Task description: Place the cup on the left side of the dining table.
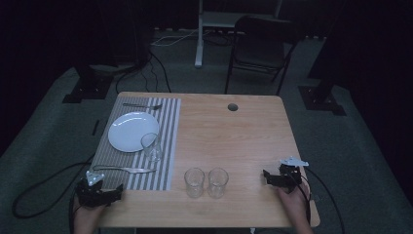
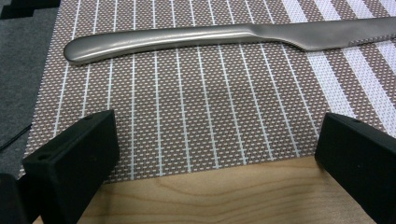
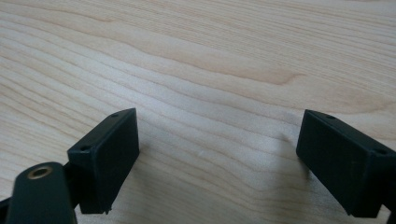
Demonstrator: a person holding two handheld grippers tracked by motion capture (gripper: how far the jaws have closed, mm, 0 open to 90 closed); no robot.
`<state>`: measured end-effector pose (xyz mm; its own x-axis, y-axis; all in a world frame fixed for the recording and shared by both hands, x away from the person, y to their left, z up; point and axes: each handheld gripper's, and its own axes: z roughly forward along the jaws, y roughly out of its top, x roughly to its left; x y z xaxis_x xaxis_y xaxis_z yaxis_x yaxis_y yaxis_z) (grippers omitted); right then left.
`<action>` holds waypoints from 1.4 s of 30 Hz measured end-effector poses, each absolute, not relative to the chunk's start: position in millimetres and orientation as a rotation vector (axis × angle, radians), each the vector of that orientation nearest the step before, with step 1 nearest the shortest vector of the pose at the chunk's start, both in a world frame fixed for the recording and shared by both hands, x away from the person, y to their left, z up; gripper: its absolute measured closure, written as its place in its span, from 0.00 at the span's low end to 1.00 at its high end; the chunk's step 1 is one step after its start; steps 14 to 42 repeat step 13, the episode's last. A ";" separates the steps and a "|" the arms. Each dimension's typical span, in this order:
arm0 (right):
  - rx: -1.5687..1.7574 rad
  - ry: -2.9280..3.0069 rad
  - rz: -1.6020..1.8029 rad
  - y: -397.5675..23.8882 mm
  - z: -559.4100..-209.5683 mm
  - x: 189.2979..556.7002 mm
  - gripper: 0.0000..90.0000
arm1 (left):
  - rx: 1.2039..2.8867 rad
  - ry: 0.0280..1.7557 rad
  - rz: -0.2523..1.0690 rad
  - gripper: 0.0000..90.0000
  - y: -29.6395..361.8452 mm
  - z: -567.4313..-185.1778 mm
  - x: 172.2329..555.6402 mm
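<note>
A striped placemat [image 1: 165, 146] covers the left part of the wooden table [image 1: 243, 136]. On it lie a white plate [image 1: 129, 130], a fork [image 1: 142, 105] at the far edge, a knife [image 1: 125, 169] near the front, and an upright drinking glass [image 1: 151, 146]. Two more empty glasses [image 1: 194, 182] [image 1: 217, 182] stand side by side on bare wood. My left gripper [image 1: 117, 191] rests open at the mat's front left corner, the knife [image 2: 224, 37] just ahead of its jaws. My right gripper [image 1: 269, 176] sits open on bare wood [image 3: 210, 70] at the right, with nothing between its jaws.
A round cable hole [image 1: 232, 107] sits near the table's far edge. Beyond the table stand a dark folding chair [image 1: 260, 46] and a white desk leg [image 1: 198, 39]. Cables trail on the grey carpet at the left [image 1: 44, 185].
</note>
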<state>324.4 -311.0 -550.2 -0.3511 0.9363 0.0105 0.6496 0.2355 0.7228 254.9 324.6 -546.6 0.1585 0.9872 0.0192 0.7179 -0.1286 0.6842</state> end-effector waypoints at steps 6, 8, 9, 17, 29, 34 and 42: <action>1.452 2.087 0.902 -311.0 -550.3 324.5 0.14 | 1.908 1.615 0.660 0.00 324.6 -546.6 255.0; 1.452 2.087 0.902 -311.0 -550.2 324.5 0.14 | 1.908 1.616 0.660 0.00 324.5 -546.6 254.9; 1.453 2.087 0.902 -311.0 -550.2 324.5 0.14 | 1.907 1.616 0.661 0.00 324.5 -546.6 254.9; 1.453 2.087 0.902 -311.0 -550.2 324.5 0.14 | 1.906 1.617 0.661 0.00 324.4 -546.6 254.9; 1.453 2.087 0.902 -311.0 -550.2 324.5 0.14 | 1.906 1.617 0.661 0.00 324.4 -546.6 254.9; 1.453 2.087 0.902 -311.0 -550.2 324.5 0.14 | 1.906 1.617 0.661 0.00 324.4 -546.6 254.9; 1.453 2.087 0.902 -311.0 -550.2 324.5 0.14 | 1.906 1.617 0.661 0.00 324.4 -546.6 254.9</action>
